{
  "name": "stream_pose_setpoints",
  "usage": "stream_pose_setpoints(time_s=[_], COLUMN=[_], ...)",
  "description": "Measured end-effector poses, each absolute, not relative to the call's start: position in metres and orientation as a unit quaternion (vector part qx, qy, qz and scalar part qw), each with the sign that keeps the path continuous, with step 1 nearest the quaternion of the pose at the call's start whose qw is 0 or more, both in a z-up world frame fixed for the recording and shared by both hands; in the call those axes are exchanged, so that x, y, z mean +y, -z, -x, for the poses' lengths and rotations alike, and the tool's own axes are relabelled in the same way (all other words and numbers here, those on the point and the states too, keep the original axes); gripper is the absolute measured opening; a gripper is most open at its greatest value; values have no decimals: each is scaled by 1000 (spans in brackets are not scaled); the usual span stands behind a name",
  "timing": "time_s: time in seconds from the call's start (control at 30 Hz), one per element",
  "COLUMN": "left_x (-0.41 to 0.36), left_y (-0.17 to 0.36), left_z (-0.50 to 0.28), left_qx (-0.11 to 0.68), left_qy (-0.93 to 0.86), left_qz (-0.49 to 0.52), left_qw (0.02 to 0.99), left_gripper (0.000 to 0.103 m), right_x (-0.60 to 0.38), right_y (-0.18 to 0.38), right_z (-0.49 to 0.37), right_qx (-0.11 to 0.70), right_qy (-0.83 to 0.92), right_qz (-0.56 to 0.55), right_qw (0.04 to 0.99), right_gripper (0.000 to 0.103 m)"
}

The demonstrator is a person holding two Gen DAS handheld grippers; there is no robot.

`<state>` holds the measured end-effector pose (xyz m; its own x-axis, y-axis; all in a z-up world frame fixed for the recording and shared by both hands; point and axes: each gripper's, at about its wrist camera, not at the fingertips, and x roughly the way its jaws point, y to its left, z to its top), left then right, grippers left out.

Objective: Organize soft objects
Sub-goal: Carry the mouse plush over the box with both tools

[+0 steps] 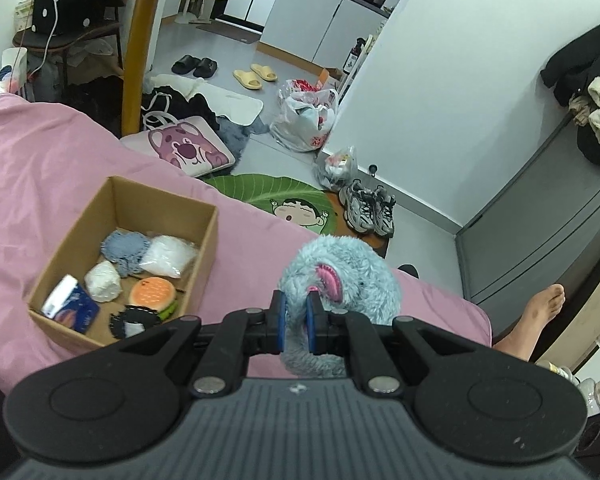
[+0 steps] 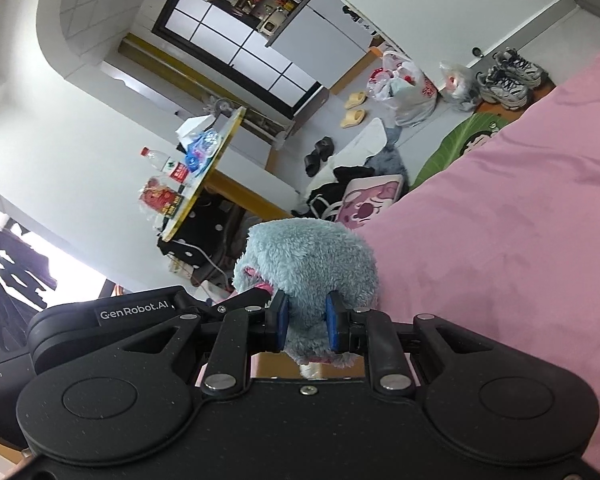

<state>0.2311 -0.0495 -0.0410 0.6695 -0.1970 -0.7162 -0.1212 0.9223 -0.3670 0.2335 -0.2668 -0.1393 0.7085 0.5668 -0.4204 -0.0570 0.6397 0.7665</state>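
A fluffy blue plush toy (image 1: 340, 268) with a pink ear hangs over the pink bed cover (image 1: 40, 160). My left gripper (image 1: 296, 322) is shut on its lower part. In the right wrist view the same plush toy (image 2: 312, 256) is pinched between the blue pads of my right gripper (image 2: 306, 322), which is also shut on it. To the left on the bed stands an open cardboard box (image 1: 162, 191). It holds a burger squishy (image 1: 154, 292), a grey knitted piece (image 1: 126, 248), a white pouch (image 1: 168, 256) and several other soft items.
A person's bare foot (image 1: 540, 308) rests beyond the bed's right corner. On the floor lie a leaf-shaped mat (image 1: 268, 192), sneakers (image 1: 368, 208), plastic bags (image 1: 308, 116) and a pink bear bag (image 1: 184, 148). A yellow-legged table (image 1: 140, 40) stands at the back left.
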Motion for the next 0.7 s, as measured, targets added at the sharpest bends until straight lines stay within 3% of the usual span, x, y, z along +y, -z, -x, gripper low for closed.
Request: stream_pose_setpoints(time_s=[0.7], left_x=[50], left_y=[46], left_z=[-219], left_qx=[398], left_qy=[-2], left_qz=[278], left_qw=[874], left_gripper=[9], right_x=[-192], right_y=[134], right_z=[-242], right_qx=[354], right_qy=[-222], right_qz=[-352], right_qw=[837], right_gripper=[19])
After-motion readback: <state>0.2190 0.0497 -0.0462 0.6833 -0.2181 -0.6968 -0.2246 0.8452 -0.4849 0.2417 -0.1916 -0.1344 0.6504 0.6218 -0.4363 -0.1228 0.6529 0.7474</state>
